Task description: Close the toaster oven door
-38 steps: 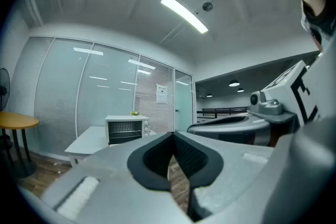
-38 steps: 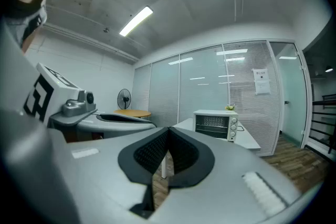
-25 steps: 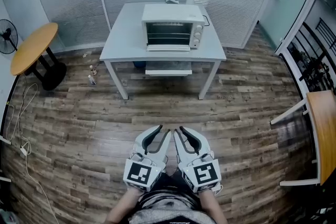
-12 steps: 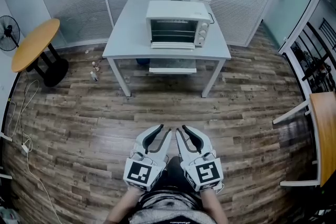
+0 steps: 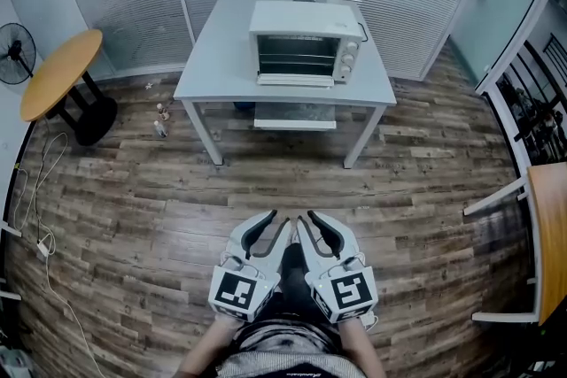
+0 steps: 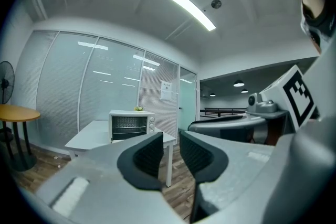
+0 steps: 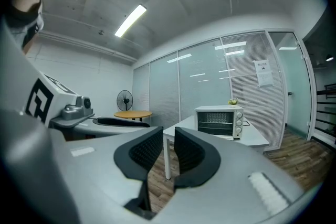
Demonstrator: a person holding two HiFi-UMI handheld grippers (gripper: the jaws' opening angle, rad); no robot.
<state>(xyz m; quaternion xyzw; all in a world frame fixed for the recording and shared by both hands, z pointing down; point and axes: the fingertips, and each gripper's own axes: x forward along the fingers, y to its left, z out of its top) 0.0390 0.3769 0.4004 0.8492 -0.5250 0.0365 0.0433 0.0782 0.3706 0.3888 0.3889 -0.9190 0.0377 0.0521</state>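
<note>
White oven [image 5: 306, 40], a small toaster type, stands far in the scene, right of centre on a pale grey counter [image 5: 217, 57]. Its door [image 5: 297, 81] appears dropped open, lying flat toward the near side at the oven's foot, with wire racks [image 5: 301, 59] showing inside.

Both grippers are held side by side near the person, over wood-plank floor [image 5: 133, 217] and well apart from the counter. The left gripper [image 5: 271, 226] has its jaws a little apart and holds nothing. The right gripper [image 5: 307, 224] has just been opening its jaws slightly, and nothing is between them either.

The door is probably glass in a stiff metal frame, hinged along its lower edge, so it should swing up lightly. The best place to take it is likely its near free edge, lifted from beneath. Any handle is too small to make out from here. The oven looks light and could slide on the smooth counter, so a gentle push suits better than a shove.
</note>
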